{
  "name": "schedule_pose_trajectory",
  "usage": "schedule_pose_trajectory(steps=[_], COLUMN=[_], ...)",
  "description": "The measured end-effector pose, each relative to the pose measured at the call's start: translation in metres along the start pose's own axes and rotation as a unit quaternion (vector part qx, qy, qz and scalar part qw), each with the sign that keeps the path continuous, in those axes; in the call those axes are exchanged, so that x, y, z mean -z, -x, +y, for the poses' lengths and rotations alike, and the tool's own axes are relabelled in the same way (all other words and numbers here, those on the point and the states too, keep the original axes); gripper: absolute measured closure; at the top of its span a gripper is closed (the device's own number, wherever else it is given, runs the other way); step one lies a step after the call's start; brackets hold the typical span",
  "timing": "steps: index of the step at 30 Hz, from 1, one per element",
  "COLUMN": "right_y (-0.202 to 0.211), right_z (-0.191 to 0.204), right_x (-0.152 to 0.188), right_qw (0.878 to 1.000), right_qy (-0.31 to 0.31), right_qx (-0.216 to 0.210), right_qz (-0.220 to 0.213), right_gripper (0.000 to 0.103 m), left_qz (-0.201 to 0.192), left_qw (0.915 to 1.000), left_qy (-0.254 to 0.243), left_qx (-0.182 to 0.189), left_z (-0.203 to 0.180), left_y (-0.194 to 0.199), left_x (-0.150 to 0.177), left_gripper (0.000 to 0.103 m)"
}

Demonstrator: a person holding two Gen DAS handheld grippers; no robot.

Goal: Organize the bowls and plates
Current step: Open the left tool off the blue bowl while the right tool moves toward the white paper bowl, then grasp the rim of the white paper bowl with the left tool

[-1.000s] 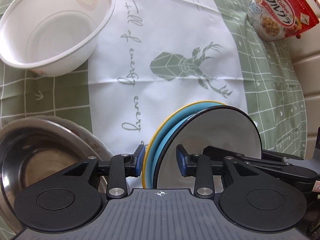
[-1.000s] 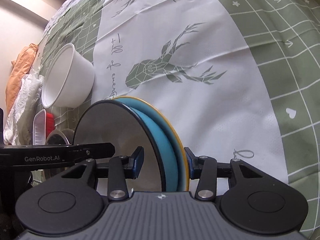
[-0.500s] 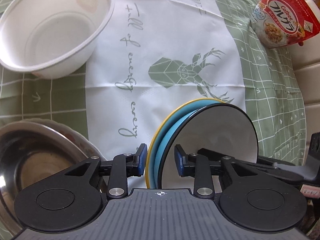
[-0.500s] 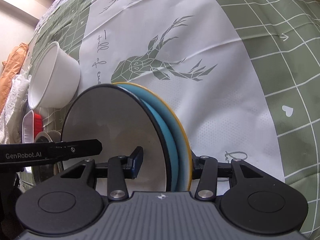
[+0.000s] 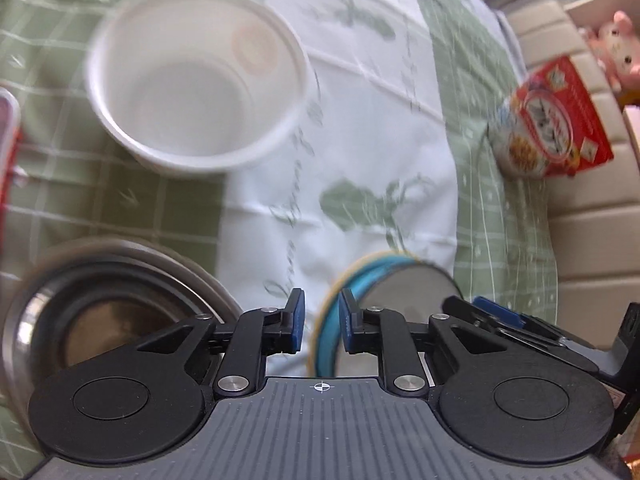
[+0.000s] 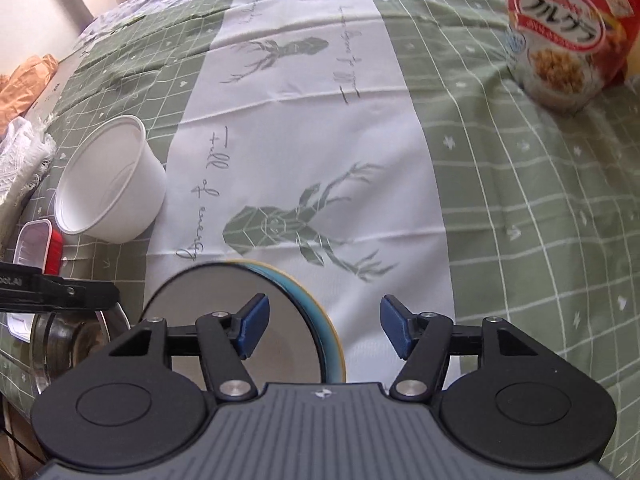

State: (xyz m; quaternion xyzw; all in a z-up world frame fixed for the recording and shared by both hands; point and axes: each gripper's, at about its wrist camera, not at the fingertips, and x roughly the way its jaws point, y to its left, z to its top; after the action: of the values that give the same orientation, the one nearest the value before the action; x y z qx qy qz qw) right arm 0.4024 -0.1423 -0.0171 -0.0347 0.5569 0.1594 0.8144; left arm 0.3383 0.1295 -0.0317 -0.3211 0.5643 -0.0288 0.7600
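A stack of plates, a white black-rimmed one (image 6: 224,312) over a blue yellow-rimmed one (image 6: 320,332), sits on the tablecloth below both grippers; it also shows in the left wrist view (image 5: 408,292). My left gripper (image 5: 320,318) has its jaws narrowly apart around the plates' rim, not clearly pinching. My right gripper (image 6: 324,330) is open wide over the plates' rim. A white bowl (image 5: 196,92) stands at the far left, also seen in the right wrist view (image 6: 108,188). A steel bowl (image 5: 96,308) on a plate lies near left.
A red cereal bag (image 6: 568,28) stands at the far right, also in the left wrist view (image 5: 548,120). A red container with a clear lid (image 6: 38,246) sits by the white bowl. Cloths (image 6: 24,120) lie beyond the table's left edge.
The plates went from held upright between both grippers to lying low on the cloth. My right gripper opened wide and my left jaws loosened. Both grippers lifted and tilted up.
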Motion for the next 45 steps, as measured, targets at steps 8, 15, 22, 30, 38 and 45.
schedule_pose_trajectory(steps=[8, 15, 22, 30, 38, 45], right_y=[-0.018, -0.100, -0.143, -0.119, -0.147, -0.113], right_z=[0.083, 0.132, 0.139, 0.129, 0.114, 0.111], right_x=[-0.066, -0.102, -0.088, -0.071, -0.073, -0.072], right_qw=[0.998, 0.995, 0.983, 0.984, 0.976, 0.983], right_qy=[0.036, -0.042, -0.086, -0.013, -0.082, -0.056], right_qx=[-0.029, -0.089, -0.138, -0.124, -0.138, -0.138], right_qz=[-0.042, 0.018, 0.090, 0.126, 0.149, 0.110], right_gripper=[0.020, 0.029, 0.070, 0.069, 0.064, 0.068], left_qz=[-0.148, -0.126, -0.071, -0.019, -0.015, -0.046], left_qw=[0.9840, 0.9832, 0.9905, 0.9945, 0.9931, 0.9919], left_qy=[0.066, 0.063, 0.071, 0.064, 0.023, -0.013], left_qx=[-0.074, -0.116, -0.094, -0.081, -0.114, -0.118], left_z=[0.060, 0.091, 0.096, 0.085, 0.077, 0.050], left_y=[0.064, 0.024, -0.006, -0.008, -0.043, -0.019], left_x=[-0.056, -0.106, -0.095, -0.061, -0.081, -0.078], left_gripper=[0.082, 0.082, 0.079, 0.081, 0.076, 0.077])
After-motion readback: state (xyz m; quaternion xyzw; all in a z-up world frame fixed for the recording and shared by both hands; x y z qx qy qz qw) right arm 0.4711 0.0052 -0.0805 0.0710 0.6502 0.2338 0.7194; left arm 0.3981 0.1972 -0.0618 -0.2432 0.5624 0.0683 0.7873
